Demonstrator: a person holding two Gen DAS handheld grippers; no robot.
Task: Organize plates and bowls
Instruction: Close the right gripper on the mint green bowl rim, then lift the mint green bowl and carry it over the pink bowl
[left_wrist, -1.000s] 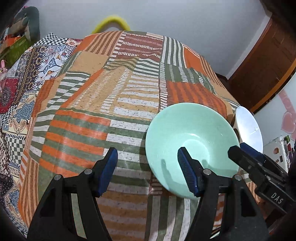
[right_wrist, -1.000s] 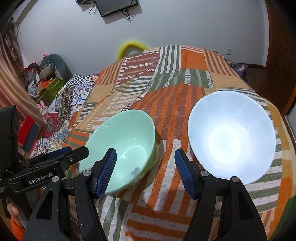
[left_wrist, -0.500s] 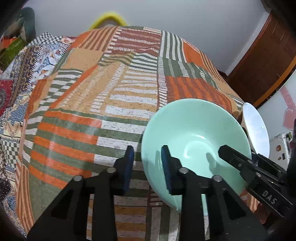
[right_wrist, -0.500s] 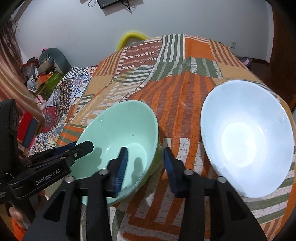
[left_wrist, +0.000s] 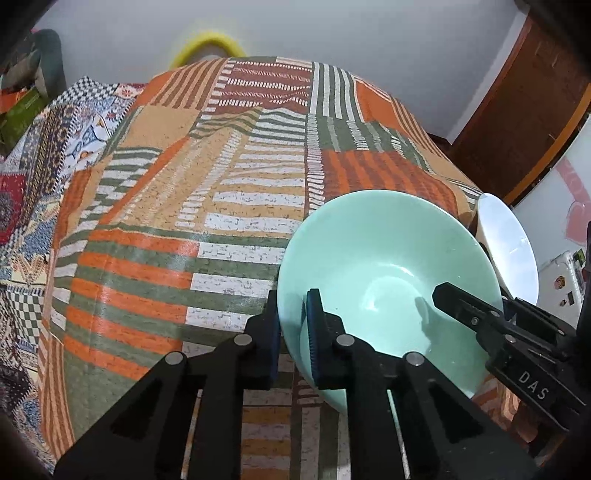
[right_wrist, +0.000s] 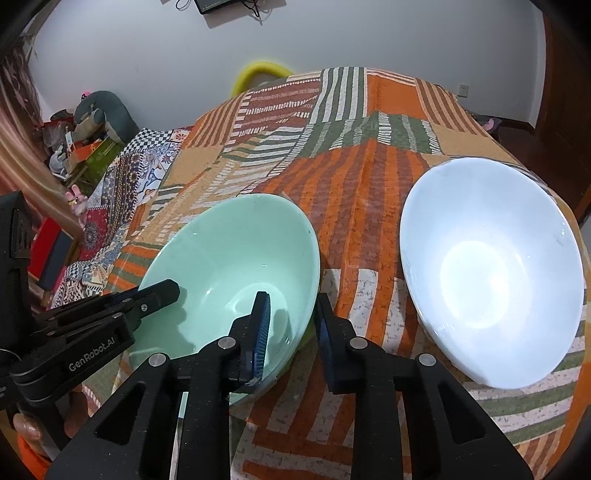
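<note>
grasping step: green bowl sits on the striped table, beside the white bowl. left gripper fingers clamp its left rim; right gripper fingers are closing astride its right rim. next likely calls for a level two-handed lift toward the white bowl.

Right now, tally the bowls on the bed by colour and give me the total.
Mint-green bowl: 1
White bowl: 1
Total: 2 bowls, side by side on the striped patchwork bedspread.
</note>
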